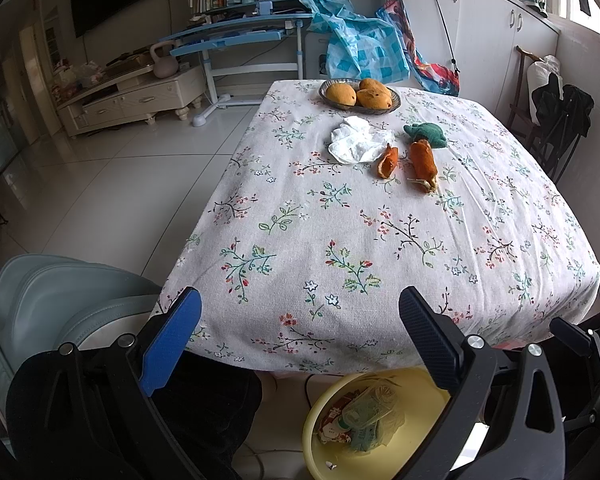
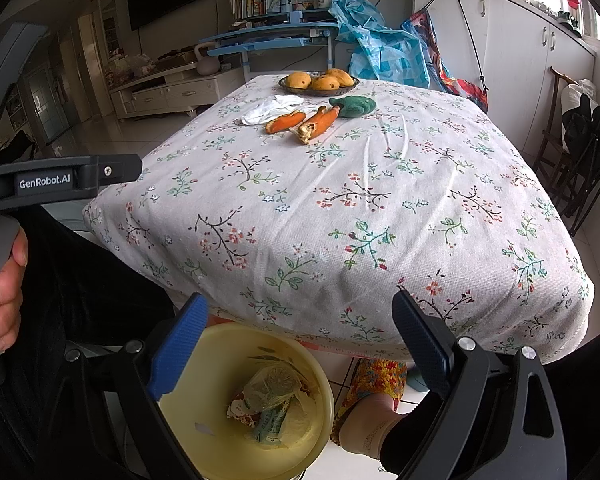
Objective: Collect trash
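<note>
Two orange mango peels (image 1: 423,163) (image 1: 388,162) lie on the flowered tablecloth (image 1: 340,240) beside a crumpled white tissue (image 1: 358,140) and a green cloth (image 1: 426,132). In the right wrist view the peels (image 2: 318,122) (image 2: 285,121), tissue (image 2: 272,109) and green cloth (image 2: 354,105) sit far up the table. A yellow trash bin (image 1: 320,440) (image 2: 220,368) with wrappers inside stands on the floor under the near table edge. My left gripper (image 1: 300,340) and right gripper (image 2: 300,344) both hang open and empty over that edge, above the bin.
A dish of whole mangoes (image 1: 360,94) (image 2: 319,79) sits at the table's far end. A grey chair (image 1: 60,300) is at the left. A hand (image 2: 0,300) holds the left gripper's handle, and a slippered foot (image 2: 374,416) rests by the bin. A dark wooden chair (image 2: 580,152) stands to the right.
</note>
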Available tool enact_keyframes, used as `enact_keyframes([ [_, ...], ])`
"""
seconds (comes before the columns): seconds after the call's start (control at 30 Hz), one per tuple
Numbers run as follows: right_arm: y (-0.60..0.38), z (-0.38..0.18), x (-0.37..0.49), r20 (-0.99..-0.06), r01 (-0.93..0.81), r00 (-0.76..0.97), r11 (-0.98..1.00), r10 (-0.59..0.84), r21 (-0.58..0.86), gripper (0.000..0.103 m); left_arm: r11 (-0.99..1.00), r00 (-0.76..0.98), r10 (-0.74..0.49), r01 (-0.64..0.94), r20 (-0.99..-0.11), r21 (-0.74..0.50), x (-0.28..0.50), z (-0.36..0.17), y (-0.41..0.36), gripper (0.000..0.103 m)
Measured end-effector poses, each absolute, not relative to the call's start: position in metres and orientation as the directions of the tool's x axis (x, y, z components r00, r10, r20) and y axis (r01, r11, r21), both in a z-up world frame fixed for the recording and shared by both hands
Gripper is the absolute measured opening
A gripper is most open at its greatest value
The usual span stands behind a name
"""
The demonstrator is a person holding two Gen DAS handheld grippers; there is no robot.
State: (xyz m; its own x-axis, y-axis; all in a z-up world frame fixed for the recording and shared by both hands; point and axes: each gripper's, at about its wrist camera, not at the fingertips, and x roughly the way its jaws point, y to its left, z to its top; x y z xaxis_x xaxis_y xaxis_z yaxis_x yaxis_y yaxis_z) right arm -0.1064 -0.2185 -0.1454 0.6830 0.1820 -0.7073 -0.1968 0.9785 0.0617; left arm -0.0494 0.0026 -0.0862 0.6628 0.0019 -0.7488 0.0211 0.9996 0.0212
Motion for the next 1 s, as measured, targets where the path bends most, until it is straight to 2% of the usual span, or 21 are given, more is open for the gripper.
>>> enact_keyframes([
  [1.0,-0.2178,-0.1456,-0.1060,-0.707,-0.197,0.683,0.979,0.182,0.061,0.089,0.999,0.660,0.003,0.021,-0.751,0.023,-0.0478,-0.0853,0.0012,0.096],
])
